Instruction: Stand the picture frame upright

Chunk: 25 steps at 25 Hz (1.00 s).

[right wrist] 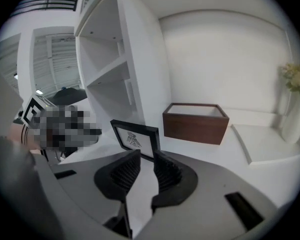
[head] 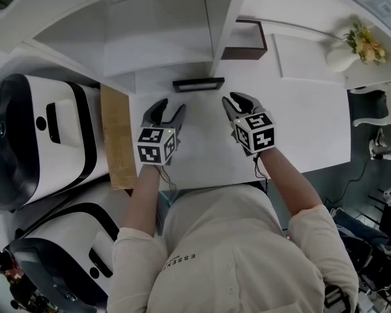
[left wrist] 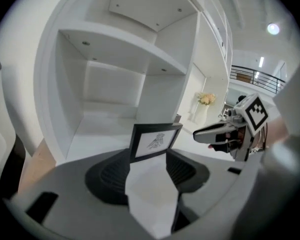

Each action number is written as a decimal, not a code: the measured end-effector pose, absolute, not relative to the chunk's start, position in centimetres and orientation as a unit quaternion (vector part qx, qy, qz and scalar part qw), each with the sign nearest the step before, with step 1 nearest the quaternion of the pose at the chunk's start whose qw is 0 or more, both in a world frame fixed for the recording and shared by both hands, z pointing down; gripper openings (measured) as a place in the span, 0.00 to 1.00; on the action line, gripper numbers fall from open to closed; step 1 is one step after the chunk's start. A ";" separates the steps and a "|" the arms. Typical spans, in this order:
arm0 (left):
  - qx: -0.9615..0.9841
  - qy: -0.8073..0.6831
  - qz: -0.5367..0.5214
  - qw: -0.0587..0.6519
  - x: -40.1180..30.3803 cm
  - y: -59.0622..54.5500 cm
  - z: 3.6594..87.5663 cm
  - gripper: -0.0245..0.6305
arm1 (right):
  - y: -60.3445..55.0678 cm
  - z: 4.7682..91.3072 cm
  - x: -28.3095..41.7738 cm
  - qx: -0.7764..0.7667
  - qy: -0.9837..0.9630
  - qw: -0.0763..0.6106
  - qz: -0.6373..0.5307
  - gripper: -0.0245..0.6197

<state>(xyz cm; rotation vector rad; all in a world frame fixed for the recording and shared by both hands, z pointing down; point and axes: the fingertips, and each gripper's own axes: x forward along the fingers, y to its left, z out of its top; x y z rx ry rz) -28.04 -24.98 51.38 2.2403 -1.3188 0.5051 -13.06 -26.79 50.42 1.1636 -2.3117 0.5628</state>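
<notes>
A small black picture frame (head: pixel 198 84) with a bird drawing stands upright on the white table, at the foot of the shelf unit's divider. It shows ahead of both pairs of jaws (left wrist: pixel 154 141) (right wrist: pixel 135 138). My left gripper (head: pixel 171 107) hovers just short of the frame on its left, jaws wide apart and empty (left wrist: pixel 149 171). To the frame's right my right gripper (head: pixel 236 103) hangs at a similar distance. Its jaws stand apart by a narrower gap with only the tabletop between them (right wrist: pixel 144 171). Neither gripper touches the frame.
A white open shelf unit (head: pixel 163 25) rises behind the frame. A brown wooden box (head: pixel 246 39) sits to the right of its divider, and a white vase with flowers (head: pixel 352 47) stands far right. A wooden board (head: pixel 117 135) and white machines (head: pixel 32 135) lie to the left.
</notes>
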 end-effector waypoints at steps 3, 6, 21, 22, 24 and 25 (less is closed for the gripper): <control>0.822 -0.488 0.166 0.244 -27.5 -23.1 48.9 0.36 | -25.2 48.5 -12.6 0.426 -0.855 0.233 0.184 0.10; 0.823 -0.500 0.160 0.219 -27.3 -21.5 46.5 0.20 | -23.7 46.1 -12.2 0.421 -0.867 0.208 0.168 0.07; 0.856 -0.505 0.110 0.017 -28.0 -18.2 31.9 0.04 | -20.7 32.8 -9.5 0.444 -0.893 0.060 0.039 0.06; 0.854 -0.510 0.105 0.011 -28.1 -18.0 31.4 0.04 | -20.7 32.3 -9.1 0.448 -0.892 0.055 0.032 0.06; 0.850 -0.518 0.090 0.016 -28.2 -17.7 30.9 0.04 | -20.6 31.6 -8.5 0.451 -0.891 0.048 0.024 0.06; 0.851 -0.519 0.082 0.023 -28.1 -17.6 30.9 0.04 | -20.5 31.5 -8.2 0.451 -0.891 0.045 0.022 0.06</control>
